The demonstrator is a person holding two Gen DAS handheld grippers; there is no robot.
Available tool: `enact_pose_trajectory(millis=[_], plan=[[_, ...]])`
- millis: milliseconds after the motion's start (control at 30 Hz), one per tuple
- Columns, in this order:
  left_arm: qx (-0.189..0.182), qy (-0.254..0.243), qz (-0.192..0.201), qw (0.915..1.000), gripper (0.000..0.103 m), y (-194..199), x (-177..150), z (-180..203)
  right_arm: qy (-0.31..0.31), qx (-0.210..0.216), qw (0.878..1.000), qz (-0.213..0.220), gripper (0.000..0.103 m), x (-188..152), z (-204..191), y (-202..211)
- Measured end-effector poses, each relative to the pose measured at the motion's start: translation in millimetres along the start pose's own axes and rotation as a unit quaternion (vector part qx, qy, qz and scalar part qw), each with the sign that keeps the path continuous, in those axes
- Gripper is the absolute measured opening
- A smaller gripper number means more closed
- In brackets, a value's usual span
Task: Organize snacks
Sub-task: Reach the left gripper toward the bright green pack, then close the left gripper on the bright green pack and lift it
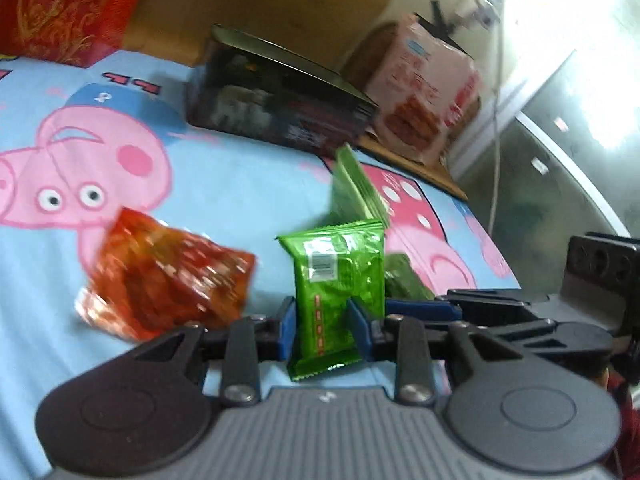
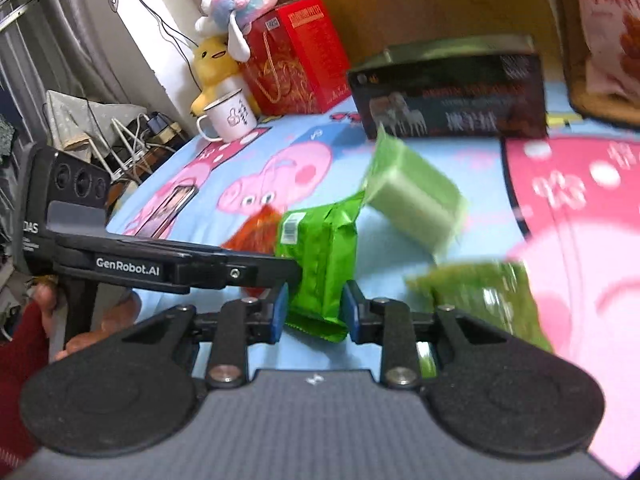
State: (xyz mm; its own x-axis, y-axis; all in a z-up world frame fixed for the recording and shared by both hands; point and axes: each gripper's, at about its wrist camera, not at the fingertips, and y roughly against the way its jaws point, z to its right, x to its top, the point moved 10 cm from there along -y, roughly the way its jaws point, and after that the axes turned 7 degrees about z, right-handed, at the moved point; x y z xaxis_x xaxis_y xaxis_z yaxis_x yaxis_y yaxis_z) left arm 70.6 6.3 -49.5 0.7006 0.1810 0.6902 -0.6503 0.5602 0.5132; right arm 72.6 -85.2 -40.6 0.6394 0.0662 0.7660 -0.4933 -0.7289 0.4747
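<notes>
Surface: you are working over a bed under a light-blue cartoon-pig sheet (image 1: 248, 184), with loose snacks ahead of both tools.
Left gripper (image 1: 324, 320): clenched on the bright green foil snack packet (image 1: 336, 272), blue pads pressed to its lower sides; the packet stands upright and is lifted off the sheet.
Right gripper (image 2: 314, 312): its pads flank the bottom end of that same packet. Whether they actually bite it, you cannot tell from here.
Step in hand: probably a hand-over or a two-handed steadying of the packet.
Doing it well: don't release one side until the other side's pads sit flat on the packet body rather than on the thin crimped seam. Foil is slippery and will slide or twist under a light pinch.
Just left of the left tool: a crinkly orange-red snack packet (image 1: 168, 280) lies on the sheet.
Just right of the right tool: a second green wrapper (image 2: 480, 296), blurred.
Ahead: a pale green packet (image 2: 416, 200), tilted, just beyond the held one.
Farther ahead: a long black carton (image 2: 448, 96). It looks a likely place for sorted snacks, though that is a guess.
Farthest, ahead-left of the right tool: a red gift bag (image 2: 296, 56) and a white enamel mug (image 2: 230, 116).
</notes>
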Motion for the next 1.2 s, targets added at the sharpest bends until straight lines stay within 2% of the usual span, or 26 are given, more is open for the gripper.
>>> enact_pose_trajectory(millis=[100,167,300,400,567,667,733,800,900,1100,1200], plan=[[-0.010,-0.010,-0.022,0.9996,0.030,-0.2,-12.1,12.2,-0.002,0.005,1.000,-0.006,0.041,-13.0,-1.0,9.7],[-0.011,-0.022,-0.029,0.9993,0.033,1.3,-16.0,17.0,0.019,-0.003,1.000,-0.005,0.044,-18.8,-4.2,15.1],[0.004,-0.024,-0.013,0.9996,0.045,8.2,-7.6,13.2,0.040,-0.004,0.999,0.007,0.047,-18.9,-8.3,21.7],[0.007,-0.013,-0.013,0.9998,0.045,7.7,-2.9,9.3,0.055,-0.014,0.998,0.016,0.059,-17.5,-6.3,20.9],[0.002,-0.015,-0.045,0.9989,0.039,-7.3,-15.9,15.8,0.097,-0.014,0.995,0.001,0.059,-28.5,-7.4,12.5],[0.015,-0.039,-0.035,0.9985,0.039,-8.7,-16.2,21.1,0.122,-0.014,0.992,0.005,0.056,-34.2,-11.9,6.7],[0.020,-0.036,-0.034,0.9986,0.039,-7.9,-11.3,20.2,0.148,-0.035,0.988,0.006,0.038,-33.1,-11.9,4.9],[0.010,-0.026,-0.031,0.9991,0.039,-5.1,-0.7,20.9,0.138,-0.037,0.990,0.008,0.034,-27.5,-6.9,6.6],[0.003,-0.039,-0.003,0.9992,0.039,0.2,28.3,30.5,0.119,-0.031,0.992,0.038,0.033,-5.4,-4.2,13.9],[0.017,-0.091,0.076,0.9928,0.039,-9.0,109.8,48.7,0.124,-0.052,0.983,0.126,0.032,69.1,7.8,16.6],[0.030,-0.099,0.099,0.9896,0.040,-27.2,147.1,45.1,0.116,-0.065,0.979,0.152,0.032,107.1,23.4,6.3]])
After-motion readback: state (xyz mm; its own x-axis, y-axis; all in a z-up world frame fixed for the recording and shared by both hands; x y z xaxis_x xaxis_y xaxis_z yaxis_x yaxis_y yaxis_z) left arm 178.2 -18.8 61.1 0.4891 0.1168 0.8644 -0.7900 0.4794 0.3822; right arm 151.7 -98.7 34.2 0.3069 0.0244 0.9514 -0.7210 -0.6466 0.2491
